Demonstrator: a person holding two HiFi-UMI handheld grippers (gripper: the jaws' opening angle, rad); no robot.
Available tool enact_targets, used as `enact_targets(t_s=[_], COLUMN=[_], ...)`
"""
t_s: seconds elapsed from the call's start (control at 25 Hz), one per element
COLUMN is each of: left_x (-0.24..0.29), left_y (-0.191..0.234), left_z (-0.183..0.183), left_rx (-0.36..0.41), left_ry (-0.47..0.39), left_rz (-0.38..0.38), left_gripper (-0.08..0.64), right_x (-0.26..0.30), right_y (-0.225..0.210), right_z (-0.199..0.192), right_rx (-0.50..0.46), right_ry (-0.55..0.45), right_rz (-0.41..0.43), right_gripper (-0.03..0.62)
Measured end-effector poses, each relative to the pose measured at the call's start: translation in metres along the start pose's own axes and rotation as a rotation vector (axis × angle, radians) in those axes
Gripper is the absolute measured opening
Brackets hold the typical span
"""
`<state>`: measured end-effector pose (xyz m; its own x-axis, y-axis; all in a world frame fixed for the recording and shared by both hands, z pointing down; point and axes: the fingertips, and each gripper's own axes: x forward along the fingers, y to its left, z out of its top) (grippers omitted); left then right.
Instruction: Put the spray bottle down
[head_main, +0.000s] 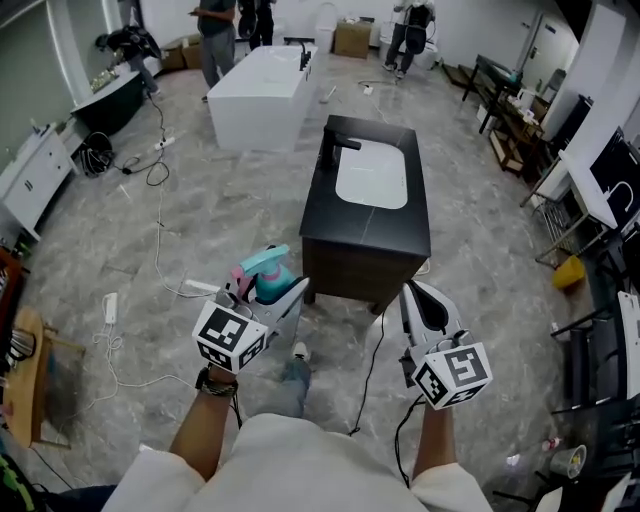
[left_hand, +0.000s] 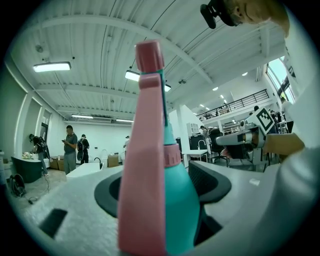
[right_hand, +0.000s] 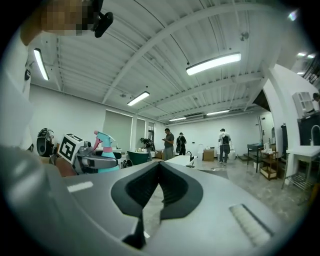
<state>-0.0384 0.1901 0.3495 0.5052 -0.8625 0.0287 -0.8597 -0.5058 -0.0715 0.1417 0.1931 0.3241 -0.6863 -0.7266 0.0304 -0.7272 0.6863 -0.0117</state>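
Observation:
A teal spray bottle (head_main: 268, 275) with a pink trigger and collar stands upright between the jaws of my left gripper (head_main: 272, 290), which is shut on its body. In the left gripper view the spray bottle (left_hand: 165, 175) fills the middle, with dark pads (left_hand: 210, 182) pressed against both sides of it. My right gripper (head_main: 422, 300) is held level beside it, apart from the bottle, its pads (right_hand: 172, 187) closed together with nothing between them. The right gripper view shows the spray bottle (right_hand: 105, 149) at the left in the left gripper (right_hand: 92, 161).
A black vanity cabinet (head_main: 365, 245) with a white basin stands just ahead of both grippers. A white bathtub (head_main: 262, 85) is farther back. Cables (head_main: 160, 262) and a power strip (head_main: 110, 306) lie on the grey floor at left. Several people stand at the far wall; racks line the right side.

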Motion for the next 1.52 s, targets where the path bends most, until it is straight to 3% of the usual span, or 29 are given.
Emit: enact_targets(t_s=[0.2, 0.68, 1.0, 1.52], left_x=[0.059, 0.202, 0.266, 0.339], left_y=[0.057, 0.182, 0.233, 0.28], left_z=[-0.004, -0.004, -0.009, -0.032], left_rx=[-0.01, -0.003, -0.003, -0.026], left_ry=[-0.009, 0.003, 0.002, 0.017], left_rz=[-0.007, -0.043, -0.079, -0.074], left_gripper=[0.319, 0.319, 0.319, 0.319], right_x=[0.066, 0.22, 0.285, 0.329], right_y=[-0.03, -0.123, -0.163, -0.215], right_z=[0.013, 0.027, 0.024, 0.007], right_rx=[0.073, 0.016, 0.063, 0.094], right_ry=[-0.056, -0.061, -0.037, 0.004], right_rz=[0.047, -0.002, -0.011, -0.074], right_gripper=[0.005, 0.006, 0.006, 0.009])
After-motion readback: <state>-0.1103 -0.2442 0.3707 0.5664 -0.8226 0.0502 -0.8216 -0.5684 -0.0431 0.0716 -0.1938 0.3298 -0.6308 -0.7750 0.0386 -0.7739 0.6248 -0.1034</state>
